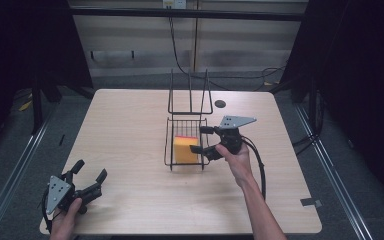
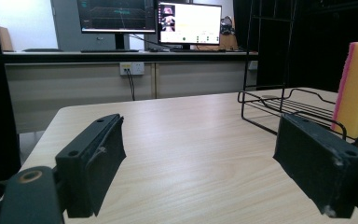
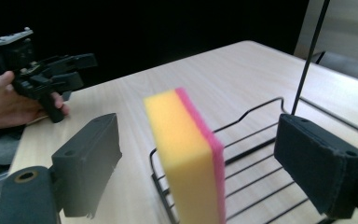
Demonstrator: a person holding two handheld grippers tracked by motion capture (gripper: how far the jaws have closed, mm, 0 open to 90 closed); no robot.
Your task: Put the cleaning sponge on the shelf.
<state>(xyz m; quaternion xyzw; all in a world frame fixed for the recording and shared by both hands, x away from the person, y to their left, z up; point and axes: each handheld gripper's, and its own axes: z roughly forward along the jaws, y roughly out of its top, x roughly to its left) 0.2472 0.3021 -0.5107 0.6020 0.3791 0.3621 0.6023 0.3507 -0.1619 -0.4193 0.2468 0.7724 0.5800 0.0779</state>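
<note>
A pale wooden table (image 1: 130,150) carries a black wire rack (image 1: 186,132), the fixed mark for everything here; its tall back frame rises at the far end and its low basket runs toward you. Standing on edge inside that basket, at the end nearest you, is a yellow sponge (image 1: 185,149) with a pink backing. Your right gripper (image 1: 202,139) sits at the rack's right side, jaws spread wide and reaching in over the basket rim toward the sponge, which stands upright between them without either jaw touching it in the right gripper view. Your left gripper (image 1: 89,174) hovers well apart from the rack, off toward the table's near left corner, jaws likewise spread with nothing between them. Your left hand (image 3: 4,100) wraps its handle.
</note>
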